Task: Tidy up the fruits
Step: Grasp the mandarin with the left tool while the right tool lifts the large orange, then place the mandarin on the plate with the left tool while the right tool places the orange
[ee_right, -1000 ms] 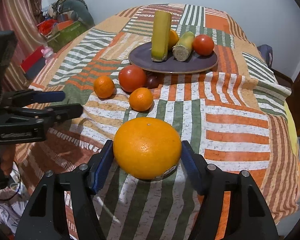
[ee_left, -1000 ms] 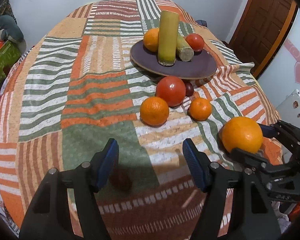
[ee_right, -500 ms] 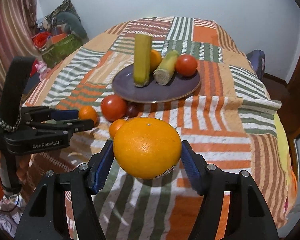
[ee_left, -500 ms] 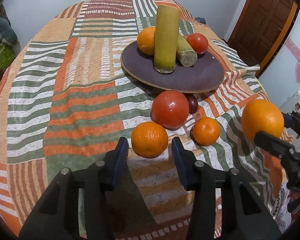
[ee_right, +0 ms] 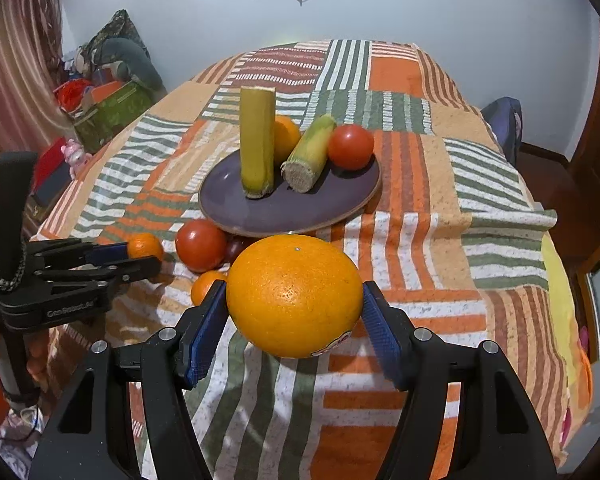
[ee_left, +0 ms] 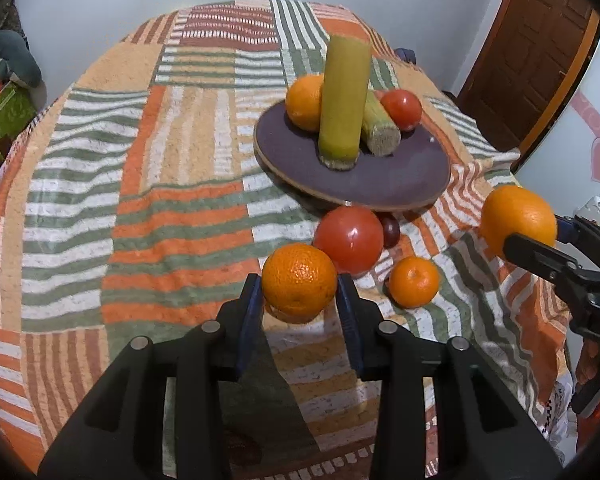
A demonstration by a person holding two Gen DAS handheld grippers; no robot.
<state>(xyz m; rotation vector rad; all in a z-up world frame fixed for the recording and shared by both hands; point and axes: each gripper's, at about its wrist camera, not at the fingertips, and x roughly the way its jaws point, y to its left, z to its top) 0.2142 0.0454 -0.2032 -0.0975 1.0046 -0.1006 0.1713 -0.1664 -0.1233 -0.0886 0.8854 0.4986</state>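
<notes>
left gripper (ee_left: 299, 296): jaws set around a mandarin (ee_left: 299, 279), blue pads touching or just beside its two sides; cannot tell whether they press it. the mandarin sits low on the striped cloth (ee_left: 172, 216) covering the table, shadow right under it.

right gripper (ee_right: 294, 320): jaws clamped on a large orange (ee_right: 295, 296), held clear above the cloth, a sticker showing on its lower right side. from the left wrist view the same orange (ee_left: 518, 220) hangs off to the right, near the table edge.

dark purple plate (ee_right: 300, 212) sits mid-table. on it: one sugarcane piece (ee_right: 257, 142) standing upright, a second cane piece (ee_right: 309, 156) lying tilted beside it, an orange behind the upright cane (ee_left: 305, 102), a red tomato (ee_right: 350, 147) at the far right of the plate.

on the cloth just in front of the plate: a big red tomato (ee_left: 349, 239), touching or nearly touching the mandarin in the left jaws; a small dark plum (ee_left: 390, 229) tucked between tomato and plate rim; a smaller mandarin (ee_left: 414, 281) just to the right, apart from the tomato.
</notes>
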